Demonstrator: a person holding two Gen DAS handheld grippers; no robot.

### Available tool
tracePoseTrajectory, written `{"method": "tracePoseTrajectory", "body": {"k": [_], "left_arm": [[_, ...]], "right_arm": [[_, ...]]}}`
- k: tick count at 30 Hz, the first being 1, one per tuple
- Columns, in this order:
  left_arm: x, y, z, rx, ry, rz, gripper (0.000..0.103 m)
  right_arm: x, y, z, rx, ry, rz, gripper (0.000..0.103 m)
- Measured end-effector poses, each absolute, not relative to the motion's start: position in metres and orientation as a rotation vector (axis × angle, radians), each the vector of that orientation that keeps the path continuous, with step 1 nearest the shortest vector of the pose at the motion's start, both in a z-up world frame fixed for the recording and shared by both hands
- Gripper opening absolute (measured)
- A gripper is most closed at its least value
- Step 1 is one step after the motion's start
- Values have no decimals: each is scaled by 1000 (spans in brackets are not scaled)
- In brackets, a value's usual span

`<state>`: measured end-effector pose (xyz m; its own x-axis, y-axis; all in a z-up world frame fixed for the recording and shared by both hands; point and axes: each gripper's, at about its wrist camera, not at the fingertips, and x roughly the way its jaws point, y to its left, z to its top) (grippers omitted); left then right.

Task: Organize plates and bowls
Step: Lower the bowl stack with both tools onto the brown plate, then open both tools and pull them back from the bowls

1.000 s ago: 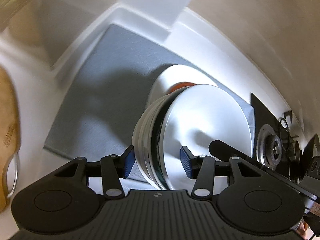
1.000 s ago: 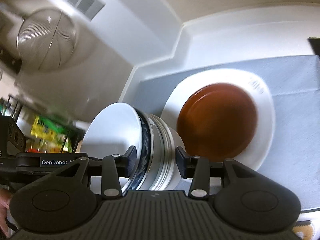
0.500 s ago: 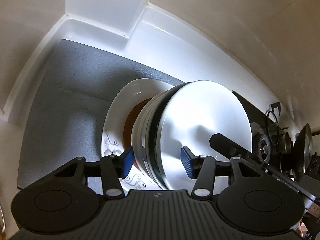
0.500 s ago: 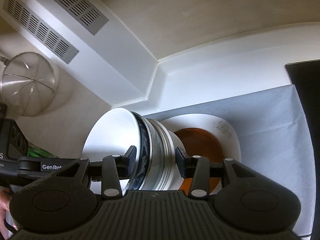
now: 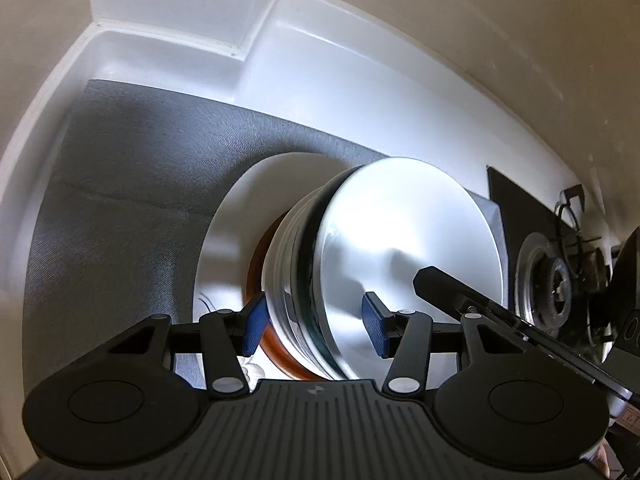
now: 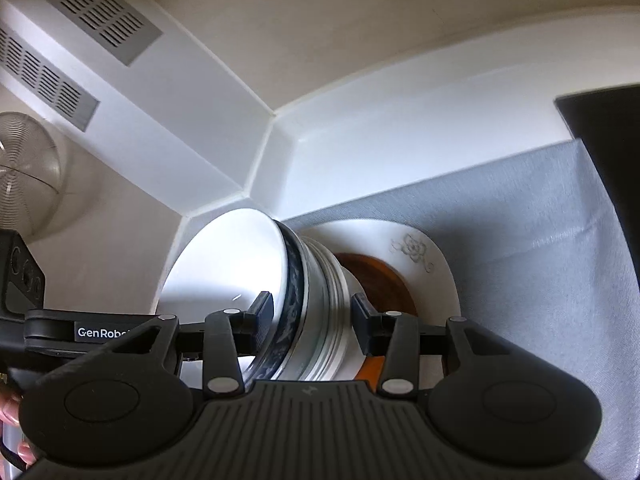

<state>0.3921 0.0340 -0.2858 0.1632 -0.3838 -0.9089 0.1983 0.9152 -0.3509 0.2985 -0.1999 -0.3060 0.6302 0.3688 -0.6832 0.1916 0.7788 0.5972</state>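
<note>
A stack of nested white bowls (image 5: pixel 384 264) with a blue patterned band (image 6: pixel 296 300) is held between both grippers. My left gripper (image 5: pixel 316 326) is shut on one side of the stack, my right gripper (image 6: pixel 312 320) on the opposite side. The stack's base is close to or on a brown plate (image 6: pixel 384 280), which lies on a larger white plate with a flower pattern (image 6: pixel 416 248). The plates rest on a grey mat (image 5: pixel 132 184). The stack hides most of the brown plate (image 5: pixel 256 264).
White counter walls and a corner (image 5: pixel 240 52) rise behind the mat. A black gas stove with a burner (image 5: pixel 556 276) is at the right. A wire-mesh strainer (image 6: pixel 24 172) hangs at the left, under vent grilles (image 6: pixel 96 12).
Both grippers have carried the bowl stack over the mat and down onto the brown plate. The plates look nearer and the views have steadied.
</note>
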Motion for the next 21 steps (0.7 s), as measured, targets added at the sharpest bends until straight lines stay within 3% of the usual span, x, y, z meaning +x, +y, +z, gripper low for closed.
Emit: {"method": "tracePoseTrajectory", "body": {"k": [21], "left_arm": [[371, 38, -295, -120, 1248, -488, 55]], "right_arm": [[279, -179, -316, 635, 871, -11, 50]]}}
